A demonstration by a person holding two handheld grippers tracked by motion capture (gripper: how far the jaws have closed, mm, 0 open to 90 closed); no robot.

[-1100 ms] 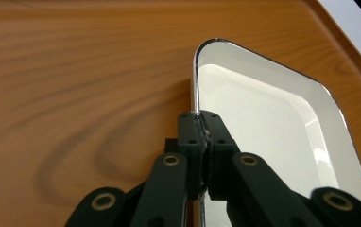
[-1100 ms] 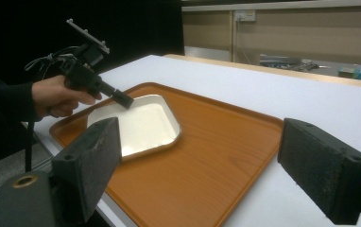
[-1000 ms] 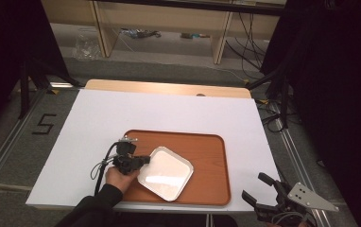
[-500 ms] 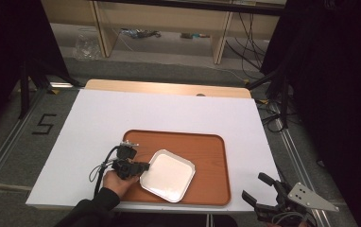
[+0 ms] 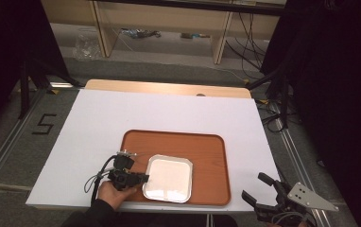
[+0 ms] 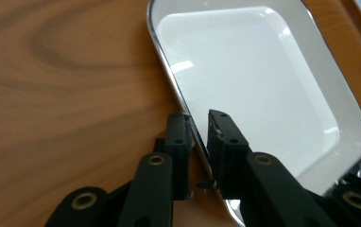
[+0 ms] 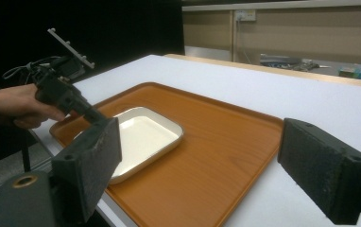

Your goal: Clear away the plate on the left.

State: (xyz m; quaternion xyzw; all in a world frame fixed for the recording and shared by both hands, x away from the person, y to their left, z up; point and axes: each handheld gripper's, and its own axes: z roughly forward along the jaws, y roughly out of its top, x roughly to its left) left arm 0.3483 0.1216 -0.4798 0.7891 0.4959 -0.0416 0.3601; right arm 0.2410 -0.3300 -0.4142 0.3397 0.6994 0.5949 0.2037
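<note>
On the white table (image 5: 122, 123):
Tray: an orange-brown wooden tray (image 5: 207, 151) lies on the near half of the table, right of centre, its near edge close to the table's near edge.
Dish: a white, shallow, square dish with rounded corners (image 5: 169, 177) rests in the near left part of the tray.
Left gripper: the left gripper (image 5: 141, 178) is held by the person's left hand (image 5: 112, 191) at the tray's near left corner. In the left gripper view its jaws are clamped together on the dish's metal-edged rim (image 6: 193, 137), one jaw outside, one inside.
Right gripper: the right gripper (image 5: 263, 191) sits off the table's near right corner, well apart from the tray; its jaws stand wide apart, gripping nothing.
</note>
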